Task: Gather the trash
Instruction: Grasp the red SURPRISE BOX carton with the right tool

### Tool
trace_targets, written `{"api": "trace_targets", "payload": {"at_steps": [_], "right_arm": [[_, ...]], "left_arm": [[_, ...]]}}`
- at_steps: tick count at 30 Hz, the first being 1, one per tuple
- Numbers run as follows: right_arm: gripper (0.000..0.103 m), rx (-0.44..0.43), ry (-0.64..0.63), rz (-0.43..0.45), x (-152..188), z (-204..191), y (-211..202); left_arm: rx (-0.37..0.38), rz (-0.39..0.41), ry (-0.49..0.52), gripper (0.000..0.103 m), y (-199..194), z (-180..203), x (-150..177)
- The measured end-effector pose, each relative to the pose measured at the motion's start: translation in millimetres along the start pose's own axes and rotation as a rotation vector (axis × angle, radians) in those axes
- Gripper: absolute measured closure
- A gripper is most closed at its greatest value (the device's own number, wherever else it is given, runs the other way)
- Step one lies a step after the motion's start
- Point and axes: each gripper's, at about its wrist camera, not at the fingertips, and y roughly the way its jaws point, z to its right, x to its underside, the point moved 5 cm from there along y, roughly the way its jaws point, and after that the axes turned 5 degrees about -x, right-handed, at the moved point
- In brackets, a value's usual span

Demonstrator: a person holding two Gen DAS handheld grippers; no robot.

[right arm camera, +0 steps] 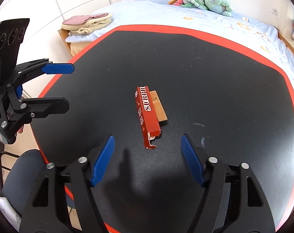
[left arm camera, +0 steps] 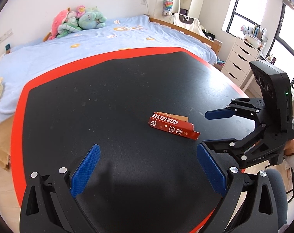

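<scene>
Both grippers hover over the black, red-edged tabletop with jaws spread and nothing between them. Ahead of the right gripper lies a red cardboard box, torn end toward it, near the middle of the tabletop, resting against a small wooden block. Left gripper faces the same box.

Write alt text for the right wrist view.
A long red cardboard box lies beside a small wooden block on a black red-edged table, just beyond the open right claw. The left claw hangs open at left.
</scene>
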Motion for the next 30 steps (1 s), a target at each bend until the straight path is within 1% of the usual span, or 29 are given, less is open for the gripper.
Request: {"api": "trace_targets", "payload": {"at_steps": [1, 3, 7, 9, 10, 12, 14, 15, 19, 20, 30], "right_arm": [[0.039, -0.002, -0.003, -0.002, -1, 0, 2], [0.046, -0.005, -0.009, -0.007, -3, 2, 6], [0.056, -0.006, -0.015, -0.019, -8, 4, 13], [0.062, -0.006, -0.020, -0.021, -8, 4, 15], [0.064, -0.006, -0.022, -0.021, -8, 4, 16], [0.071, -0.009, -0.024, -0.023, -8, 3, 17], [0.075, -0.008, -0.026, -0.024, -9, 3, 18], [0.079, -0.011, -0.026, -0.024, -9, 3, 18], [0.083, -0.012, -0.030, -0.027, -10, 3, 19], [0.085, -0.010, -0.030, -0.029, -10, 3, 20], [0.087, -0.028, -0.022, -0.017, -11, 3, 19]], "left_arm": [[0.001, -0.001, -0.001, 0.008, 1, 0, 0], [0.002, -0.005, -0.002, 0.008, 4, -1, 0], [0.005, -0.013, -0.005, 0.008, 10, -3, 1], [0.006, -0.016, -0.006, 0.008, 11, -3, 1], [0.006, -0.017, -0.007, 0.008, 12, -4, 2], [0.007, -0.020, -0.008, 0.008, 13, -4, 2], [0.008, -0.021, -0.007, 0.008, 13, -5, 2], [0.008, -0.021, -0.007, 0.008, 14, -5, 2], [0.008, -0.021, -0.007, 0.008, 13, -5, 2], [0.009, -0.021, -0.007, 0.008, 14, -4, 2], [0.013, -0.024, -0.003, 0.008, 17, -3, 4]]}}
